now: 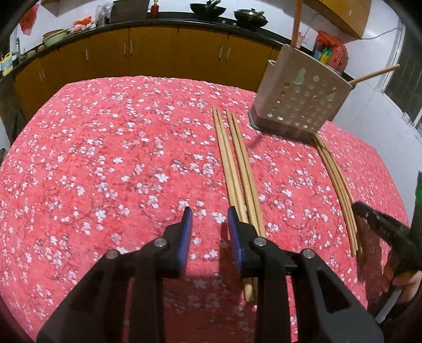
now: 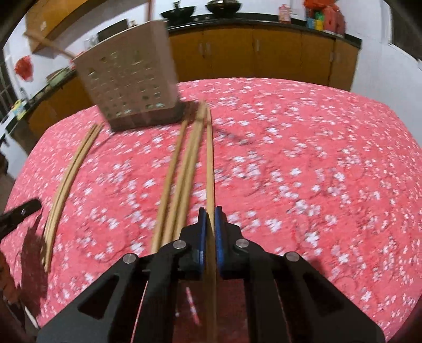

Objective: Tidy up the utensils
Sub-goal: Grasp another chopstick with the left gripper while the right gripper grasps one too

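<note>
Several wooden chopsticks (image 1: pixel 237 168) lie lengthwise on the red floral tablecloth (image 1: pixel 105 163); a second bunch (image 1: pixel 339 187) lies to their right. A beige perforated utensil holder (image 1: pixel 299 97) stands behind them with a chopstick and an orange handle sticking out. My left gripper (image 1: pixel 208 227) is open and empty, just left of the near ends of the first bunch. My right gripper (image 2: pixel 210 224) is shut on one chopstick (image 2: pixel 210 158), next to three others (image 2: pixel 182 174) on the cloth. The holder (image 2: pixel 129 87) stands ahead to the left, with another bunch (image 2: pixel 70 174) further left.
Yellow kitchen cabinets (image 1: pixel 158 52) with a black counter run behind the table, holding woks (image 1: pixel 208 10) and bottles. The right gripper's finger (image 1: pixel 379 224) shows at the right edge of the left wrist view. The left gripper's finger (image 2: pixel 18 213) shows at the left edge of the right wrist view.
</note>
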Motion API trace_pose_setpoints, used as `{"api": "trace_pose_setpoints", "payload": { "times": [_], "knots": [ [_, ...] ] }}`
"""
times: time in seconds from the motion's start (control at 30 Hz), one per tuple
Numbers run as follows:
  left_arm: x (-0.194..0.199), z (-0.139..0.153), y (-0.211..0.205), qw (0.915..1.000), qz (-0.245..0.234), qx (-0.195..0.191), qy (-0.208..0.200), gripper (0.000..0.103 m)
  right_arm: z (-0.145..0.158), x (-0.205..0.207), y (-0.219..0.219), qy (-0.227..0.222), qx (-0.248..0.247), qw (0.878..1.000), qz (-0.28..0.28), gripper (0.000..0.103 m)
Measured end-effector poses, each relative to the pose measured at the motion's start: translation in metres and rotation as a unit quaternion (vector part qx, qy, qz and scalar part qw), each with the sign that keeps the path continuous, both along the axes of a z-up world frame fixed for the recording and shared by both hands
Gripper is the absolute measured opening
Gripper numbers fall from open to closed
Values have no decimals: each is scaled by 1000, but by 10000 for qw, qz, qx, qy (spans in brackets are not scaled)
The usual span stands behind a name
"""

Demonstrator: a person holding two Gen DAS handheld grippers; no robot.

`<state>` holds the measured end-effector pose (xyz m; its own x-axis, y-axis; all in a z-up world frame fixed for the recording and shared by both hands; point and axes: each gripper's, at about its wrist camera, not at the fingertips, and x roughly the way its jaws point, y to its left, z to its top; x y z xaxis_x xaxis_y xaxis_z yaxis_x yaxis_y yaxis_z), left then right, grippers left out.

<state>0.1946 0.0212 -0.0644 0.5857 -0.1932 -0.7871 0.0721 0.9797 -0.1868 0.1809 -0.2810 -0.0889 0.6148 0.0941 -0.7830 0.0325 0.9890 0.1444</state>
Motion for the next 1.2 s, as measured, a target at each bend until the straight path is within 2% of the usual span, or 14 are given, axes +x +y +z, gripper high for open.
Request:
{"api": "trace_pose_setpoints", "payload": {
  "times": [0.13, 0.37, 0.47, 0.63, 0.73, 1.0, 1.2],
  "knots": [
    [-1, -4, -5, 9999, -151, -64, 43, 21, -1, 8, -14, -14, 140, 9996, -231, 7],
    [-2, -9, -16, 9992, -380, -56, 84, 16, 0, 5, -13, -56, 61, 9998, -185, 7],
    [-3, -11, -21, 9990, -443, 75, 74, 14, 1, 4, -13, -54, 55, 9998, -169, 7],
    [-2, -11, -25, 9985, -455, 287, 54, 14, 0, 5, -12, -51, 32, 9999, -160, 8],
    [-2, -15, -29, 9975, -450, 543, 49, 13, 0, 5, -10, -53, -40, 9999, -126, 8],
    [-1, -16, -31, 9976, -394, 570, 4, 12, 2, -6, -8, 49, 15, 10000, -54, 8],
    [5, -19, -30, 9973, -259, 681, -49, 8, 1, -12, -6, -25, -65, 10000, -19, 8]
  ]
}}
